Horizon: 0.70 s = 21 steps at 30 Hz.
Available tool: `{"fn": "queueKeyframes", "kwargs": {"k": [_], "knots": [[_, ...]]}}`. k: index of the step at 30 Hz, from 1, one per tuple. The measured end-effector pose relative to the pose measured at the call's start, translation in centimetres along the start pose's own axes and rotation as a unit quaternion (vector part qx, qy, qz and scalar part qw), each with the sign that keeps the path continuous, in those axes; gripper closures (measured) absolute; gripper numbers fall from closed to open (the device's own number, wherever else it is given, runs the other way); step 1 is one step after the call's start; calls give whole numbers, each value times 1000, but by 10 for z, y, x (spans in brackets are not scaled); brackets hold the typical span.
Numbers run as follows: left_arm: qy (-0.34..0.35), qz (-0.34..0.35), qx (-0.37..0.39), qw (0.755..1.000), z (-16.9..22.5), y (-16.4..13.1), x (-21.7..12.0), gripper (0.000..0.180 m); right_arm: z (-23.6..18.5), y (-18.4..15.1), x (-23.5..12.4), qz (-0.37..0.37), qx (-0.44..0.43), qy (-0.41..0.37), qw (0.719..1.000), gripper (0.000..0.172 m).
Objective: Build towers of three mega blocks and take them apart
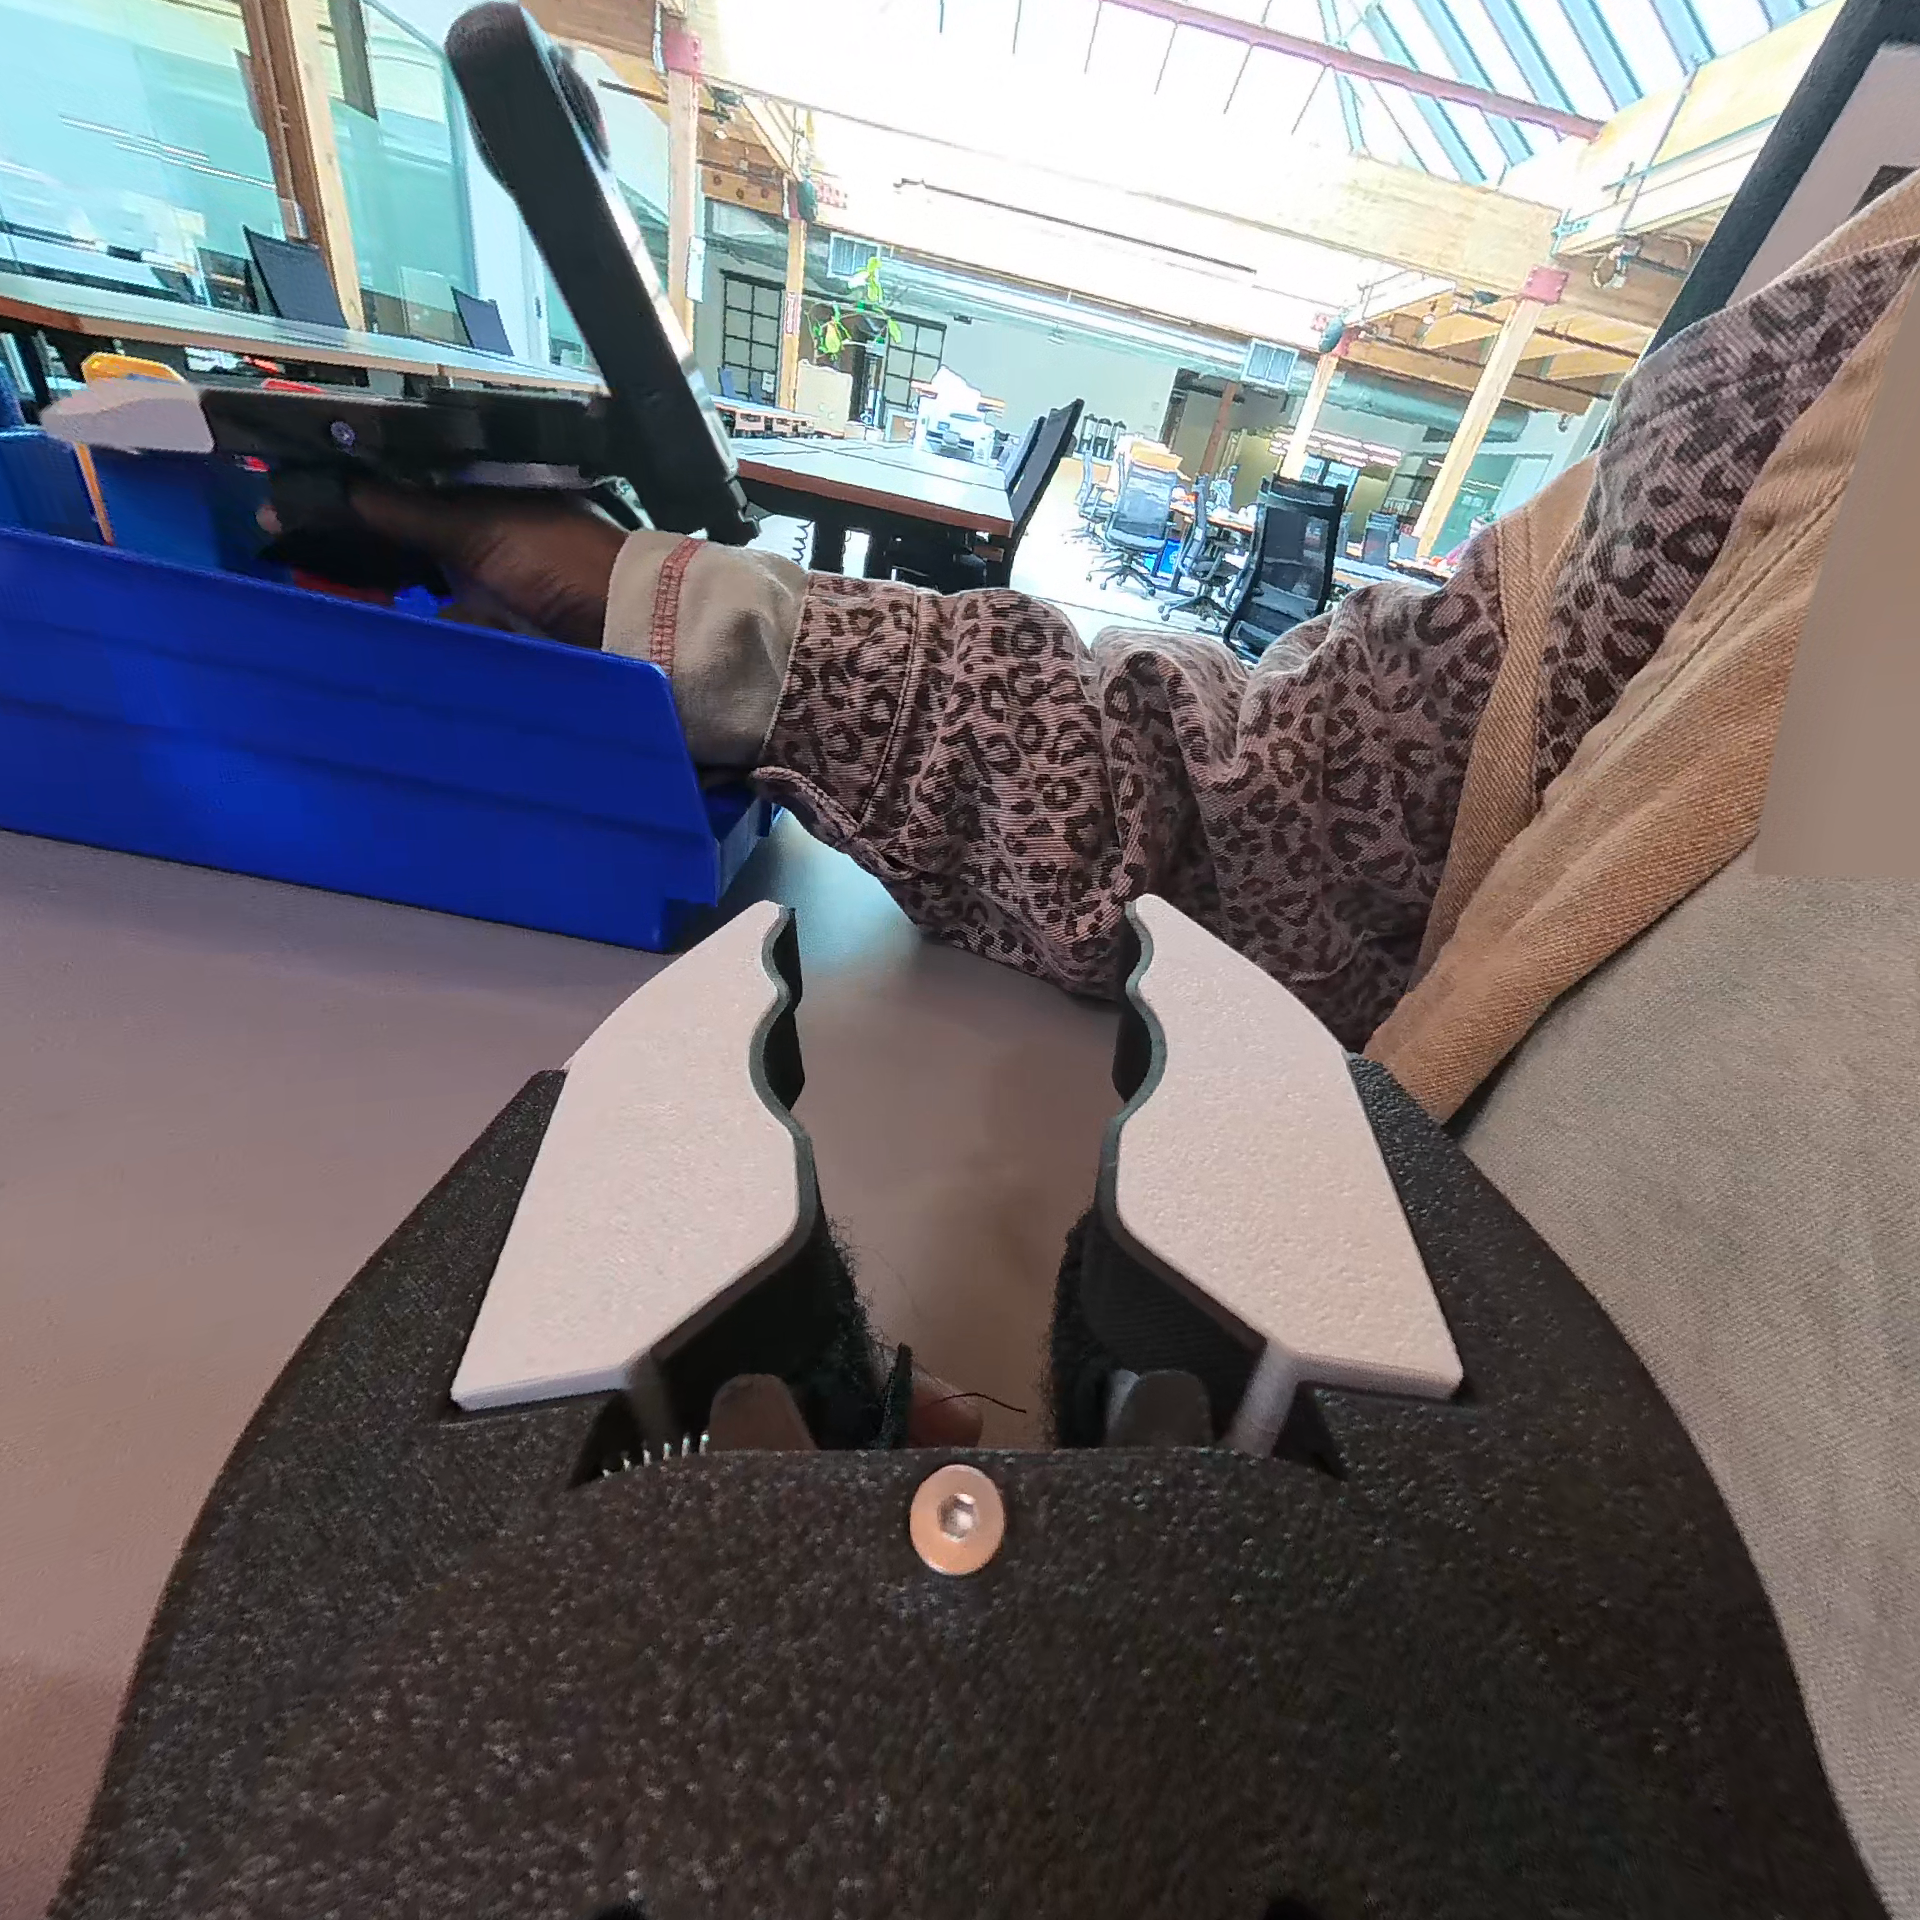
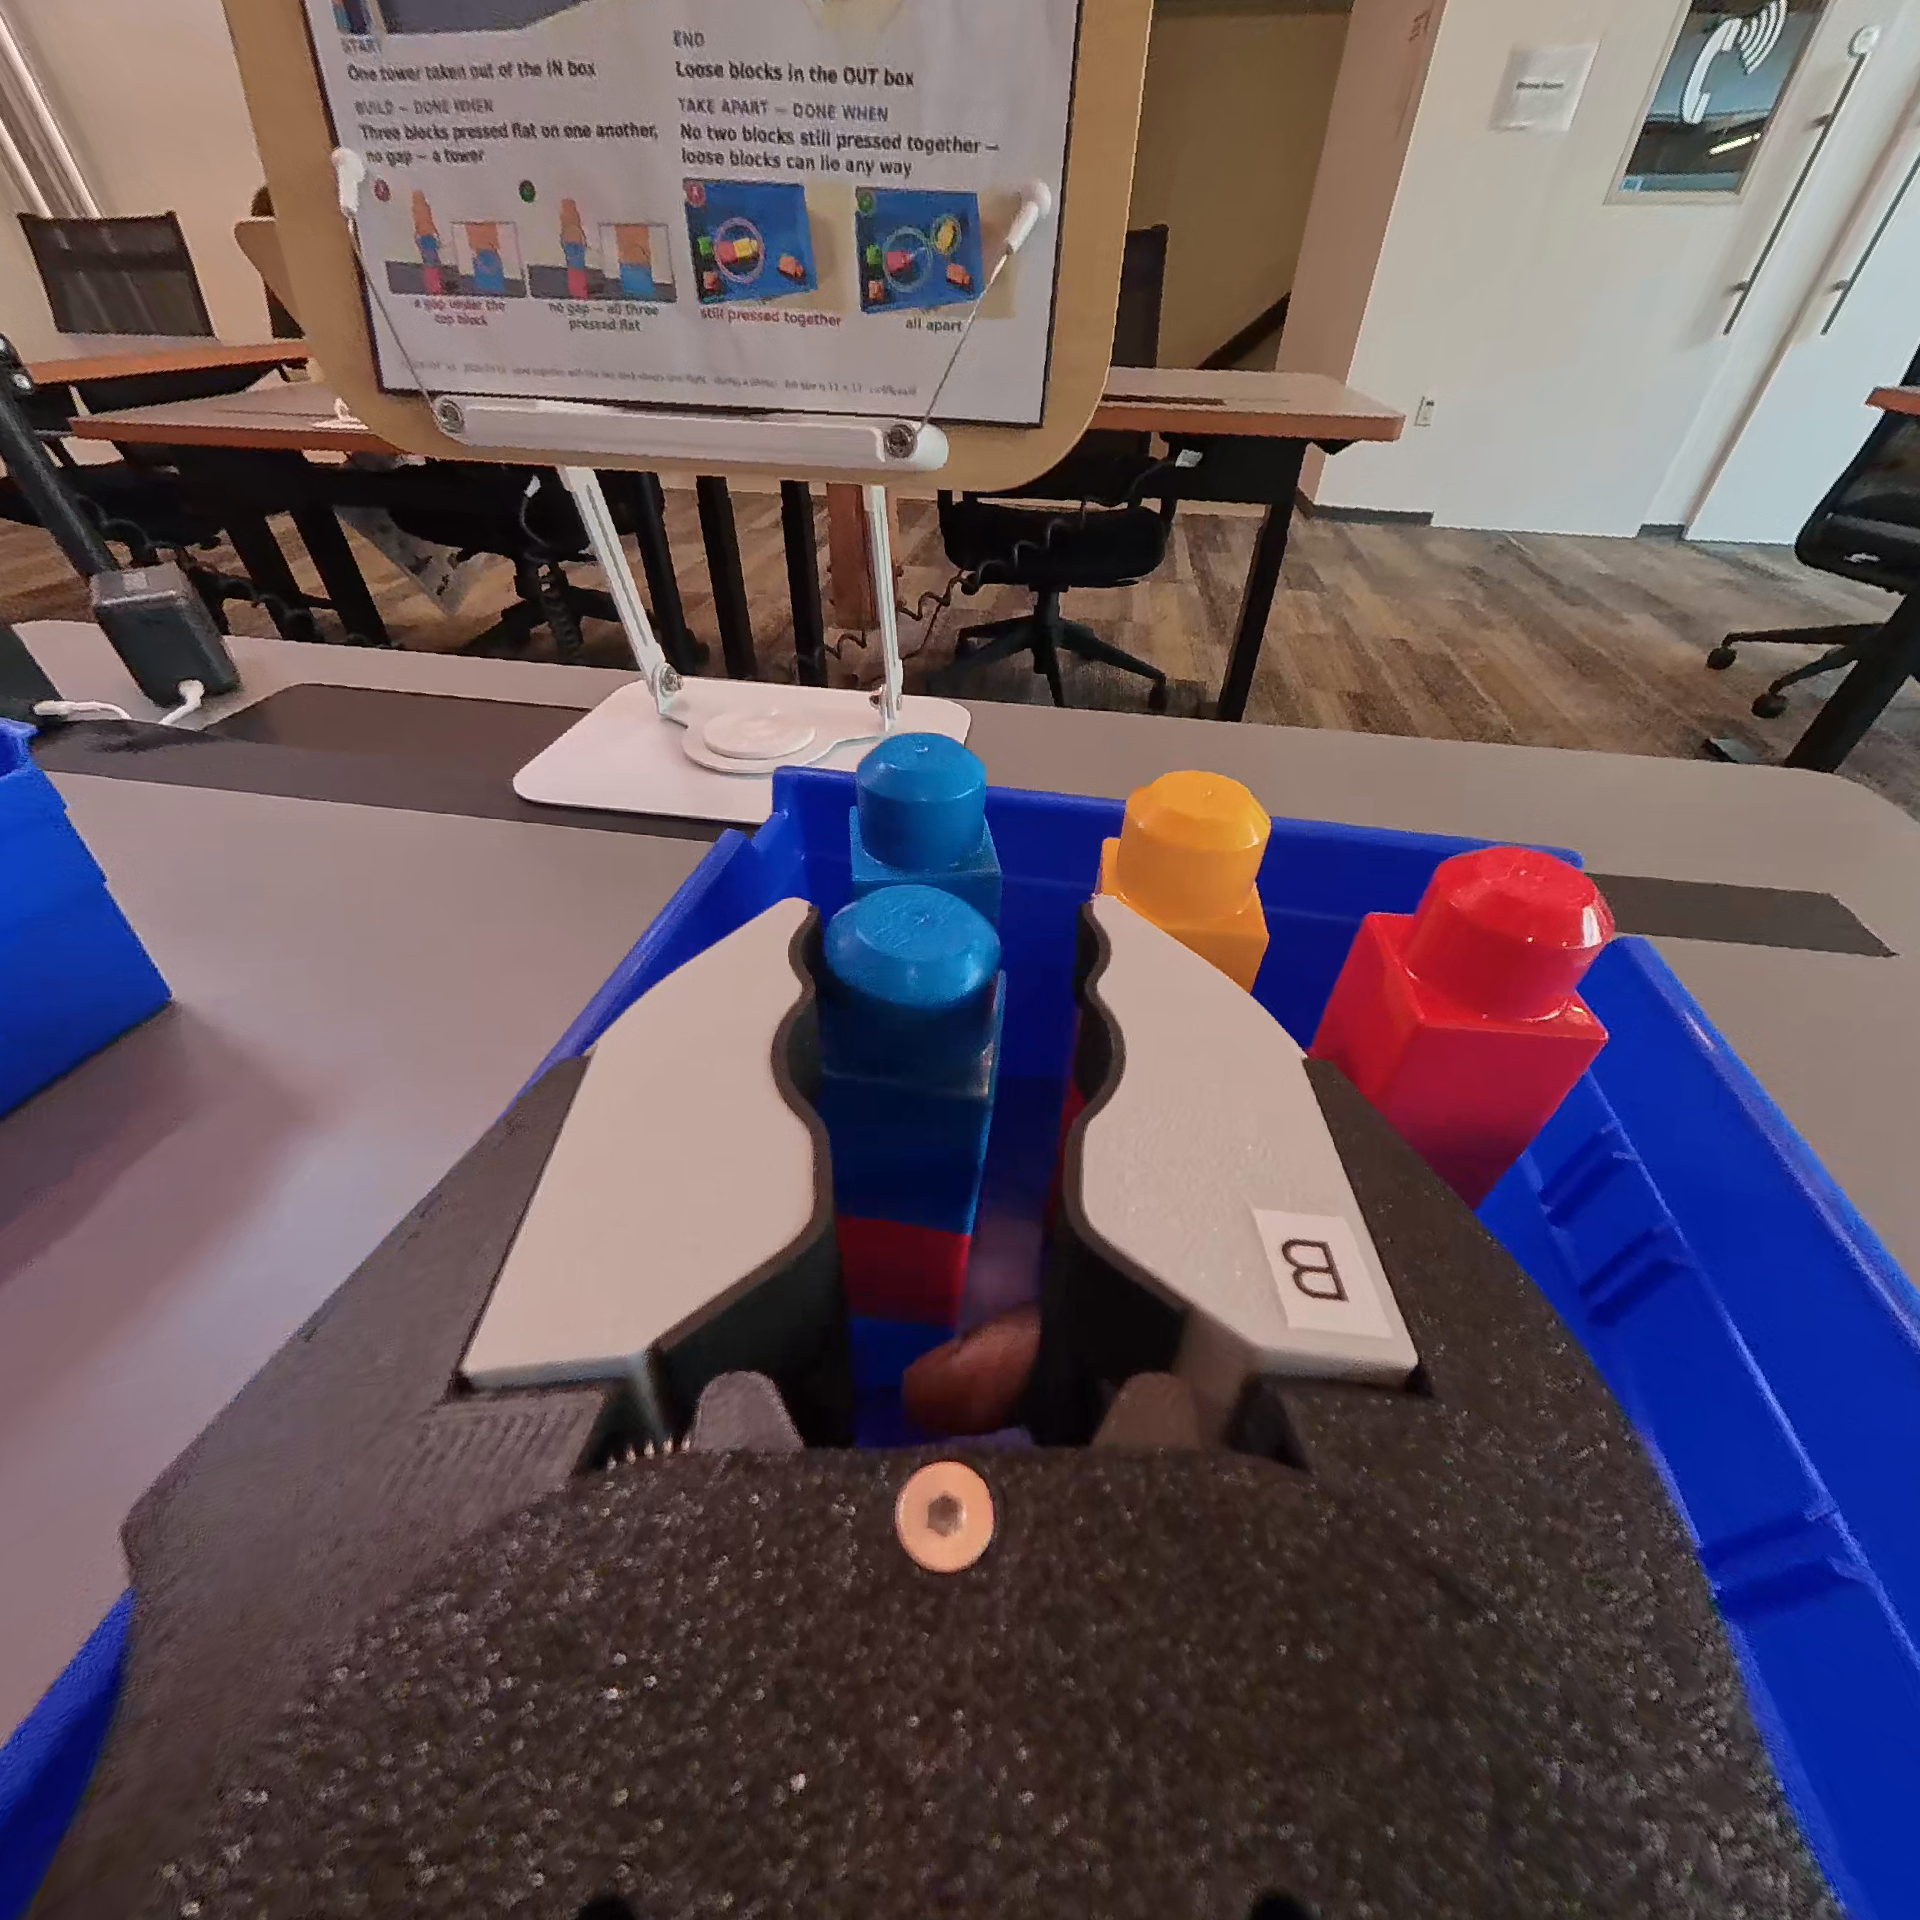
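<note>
— Left wrist view?
— Left gripper (image 1: 956, 997) spread over bare table (image 1: 260, 1039); blue bin (image 1: 343, 748) ahead-left.
— Right wrist view?
— Right gripper (image 2: 940, 997) spread — blue-topped tower (image 2: 909, 1039) between its fingers, touching the left one, gap at right; 3 other towers beyond.

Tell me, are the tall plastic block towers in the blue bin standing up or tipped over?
Standing up. The blue-topped tower, the orange-topped tower and the red-topped tower all point their round knobs upward inside the blue plastic bin.
</note>
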<state>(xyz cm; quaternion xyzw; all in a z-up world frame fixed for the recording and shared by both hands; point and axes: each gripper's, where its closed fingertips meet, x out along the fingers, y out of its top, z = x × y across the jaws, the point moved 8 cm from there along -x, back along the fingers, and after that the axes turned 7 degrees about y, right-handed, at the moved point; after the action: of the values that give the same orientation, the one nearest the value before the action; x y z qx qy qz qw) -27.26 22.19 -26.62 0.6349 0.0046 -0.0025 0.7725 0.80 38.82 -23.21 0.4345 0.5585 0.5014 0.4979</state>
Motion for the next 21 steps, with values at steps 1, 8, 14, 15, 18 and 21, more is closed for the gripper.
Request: {"fn": "queueKeyframes", "kwargs": {"k": [1, 8, 14, 15, 18, 21], "knots": [[0, 0, 0, 1000, 0, 0, 0, 123, -1, 1, -1, 1, -2, 2, 1000, 125], [0, 0, -3, 1000, -1, 0, 0, 122, -10, 15, -11, 28, -18, 23, 999, 118], [0, 1, -8, 1000, -2, 0, 0, 122, -30, 45, -53, 165, -35, 63, 984, 96], [1, 1, -9, 1000, -2, 1, 0, 122, -36, 50, -66, 203, -41, 73, 976, 96], [2, 0, -11, 1000, -3, 0, 0, 122, -56, 57, -107, 306, -59, 117, 943, 102], [4, -9, -3, 1000, -1, 0, 2, 120, -67, 57, -133, 333, -78, 147, 928, 105]]}}
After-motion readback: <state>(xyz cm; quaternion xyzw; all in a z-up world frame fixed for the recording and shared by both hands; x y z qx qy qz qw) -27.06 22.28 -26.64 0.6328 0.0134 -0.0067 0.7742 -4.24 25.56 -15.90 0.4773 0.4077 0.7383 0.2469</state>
